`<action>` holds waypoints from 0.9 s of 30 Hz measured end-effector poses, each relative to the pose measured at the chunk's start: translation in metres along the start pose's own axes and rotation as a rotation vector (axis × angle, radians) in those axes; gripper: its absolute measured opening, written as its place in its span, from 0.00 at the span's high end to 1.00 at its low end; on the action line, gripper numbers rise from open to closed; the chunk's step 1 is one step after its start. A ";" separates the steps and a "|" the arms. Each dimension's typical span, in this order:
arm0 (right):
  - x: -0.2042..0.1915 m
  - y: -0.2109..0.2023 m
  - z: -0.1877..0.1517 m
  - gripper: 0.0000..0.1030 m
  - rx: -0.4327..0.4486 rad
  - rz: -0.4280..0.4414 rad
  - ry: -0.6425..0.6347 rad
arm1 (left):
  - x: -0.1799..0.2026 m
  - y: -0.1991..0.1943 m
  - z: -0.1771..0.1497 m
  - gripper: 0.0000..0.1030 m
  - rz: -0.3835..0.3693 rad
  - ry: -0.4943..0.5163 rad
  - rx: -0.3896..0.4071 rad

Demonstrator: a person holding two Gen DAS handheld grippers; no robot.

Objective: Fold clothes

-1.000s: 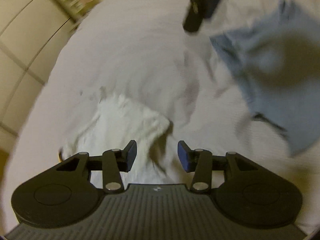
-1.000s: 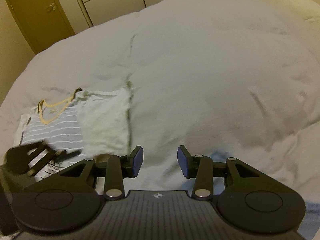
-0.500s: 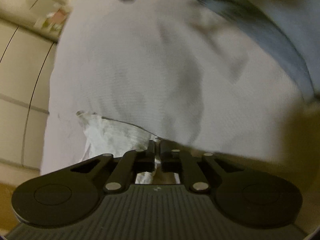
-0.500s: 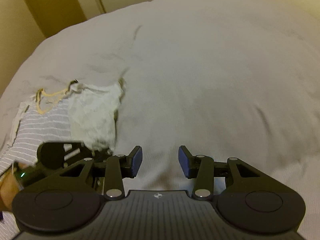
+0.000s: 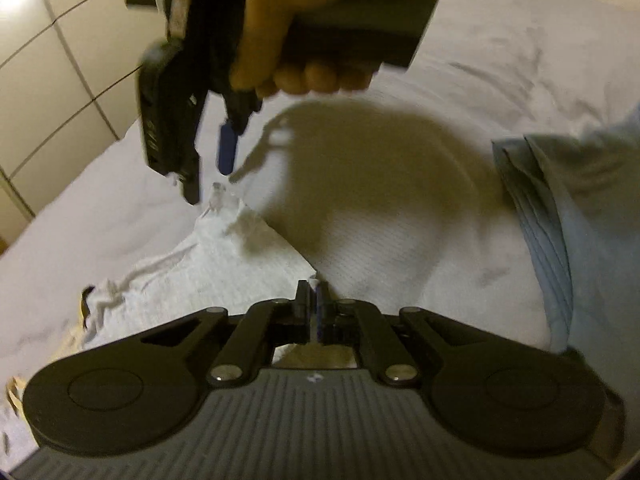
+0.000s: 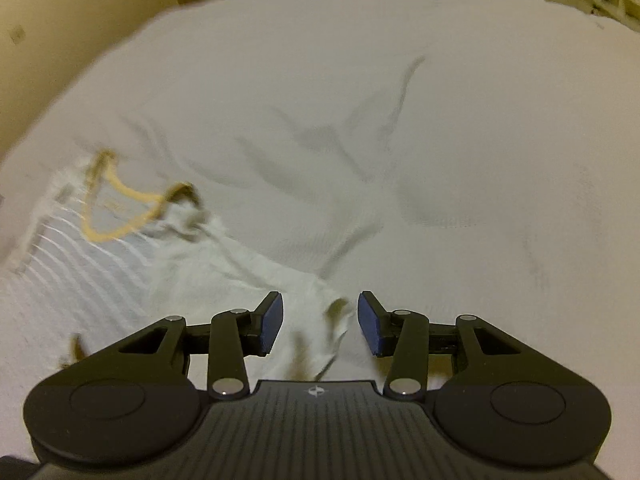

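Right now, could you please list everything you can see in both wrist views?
white garment: one, white with yellow neck trim and a striped part, on the bed at the left
blue garment: one, light blue, right edge of the left wrist view
bed cover: one, white, creased, under everything
cabinet doors: cream panels, beyond the bed
left gripper: black, jaws shut on the white garment
right gripper: black, blue pads, jaws open over the garment's edge
hand: one, holding the right gripper

white bedspread point(image 6: 400, 140), pale panelled wardrobe point(image 5: 60, 60) behind.
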State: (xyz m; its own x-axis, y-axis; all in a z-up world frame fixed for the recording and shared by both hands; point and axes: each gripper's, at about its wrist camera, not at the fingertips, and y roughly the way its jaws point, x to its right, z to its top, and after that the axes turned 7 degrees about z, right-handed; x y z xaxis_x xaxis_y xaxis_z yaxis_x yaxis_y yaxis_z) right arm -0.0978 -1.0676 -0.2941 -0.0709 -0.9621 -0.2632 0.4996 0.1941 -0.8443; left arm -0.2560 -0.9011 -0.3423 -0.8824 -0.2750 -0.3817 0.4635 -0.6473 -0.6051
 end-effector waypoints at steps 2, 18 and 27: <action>0.001 0.009 0.000 0.61 -0.039 -0.006 -0.017 | -0.001 -0.002 0.000 0.99 -0.003 -0.034 0.001; -0.073 -0.003 0.064 0.73 -0.018 0.153 0.003 | -0.114 -0.038 -0.045 1.00 -0.032 -0.979 -0.121; -0.067 0.002 0.039 0.54 0.008 0.096 0.003 | -0.146 -0.036 -0.121 0.99 -0.025 -1.349 -0.268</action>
State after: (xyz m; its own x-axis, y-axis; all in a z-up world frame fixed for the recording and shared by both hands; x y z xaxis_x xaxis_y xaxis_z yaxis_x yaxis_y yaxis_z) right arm -0.0584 -1.0106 -0.2605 -0.0250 -0.9386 -0.3442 0.5110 0.2839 -0.8114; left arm -0.1338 -0.7519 -0.3490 -0.2133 -0.8358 0.5060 0.3121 -0.5490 -0.7754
